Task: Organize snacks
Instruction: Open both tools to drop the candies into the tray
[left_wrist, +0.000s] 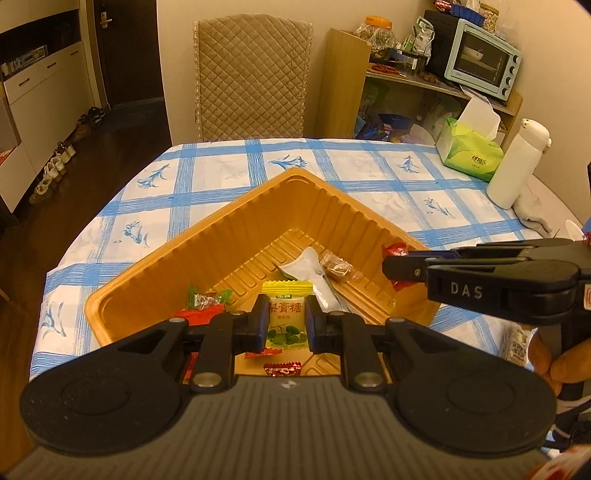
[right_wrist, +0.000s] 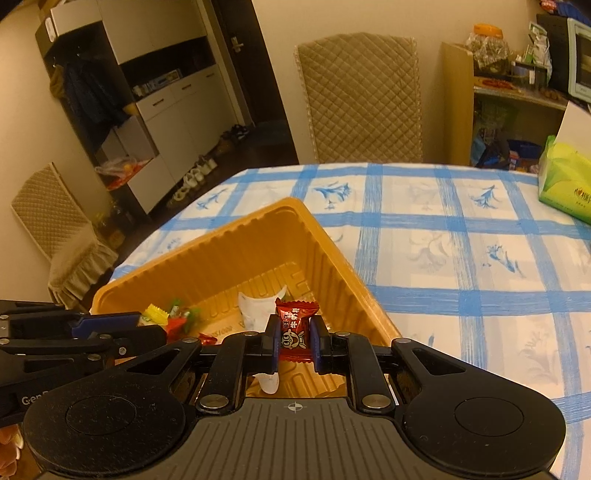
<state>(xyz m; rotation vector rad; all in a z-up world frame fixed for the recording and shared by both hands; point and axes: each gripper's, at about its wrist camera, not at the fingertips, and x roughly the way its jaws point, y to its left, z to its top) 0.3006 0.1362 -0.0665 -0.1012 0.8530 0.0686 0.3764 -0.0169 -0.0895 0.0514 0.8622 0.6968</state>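
Step in hand: carrying two wrapped sweets to the orange tray (left_wrist: 207, 236) on the counter (left_wrist: 369, 173); both are at the drop-off point, not yet let go.

Left tool (left_wrist: 286, 322): jaws narrow, pinching a yellow-and-green candy packet (left_wrist: 286, 314) by its sides. The packet stands upright between the pads, over the near part of the tray. Just ahead of and below this tool, on the tray floor: a white sachet (left_wrist: 310, 267), a small clear-wrapped brown sweet (left_wrist: 338, 266), a green-ended wrapped sweet (left_wrist: 205, 297) to the tool's left, and red wrappers partly hidden under the fingers.

Right tool (right_wrist: 293, 338): jaws narrow, clamped on a red wrapped candy (right_wrist: 295, 325). From the left wrist view this tool comes in from the right side, its tip over the tray's right wall, so the red candy sits about at the rim rather than well inside. In the right wrist view the tray (right_wrist: 236, 236) lies directly ahead and below.

Judgement: sorting is partly done, since several pieces already lie in the tray. Whether more snacks wait outside cannot be told; a packet shows at the right edge of the left wrist view, half hidden.

Next move calls for: right tool a little further inward past the wall, then both sets of jaws widened so the sweets fall clear. Risk: the light wrappers may cling to a pad, or the red one may catch the rim and land outside.
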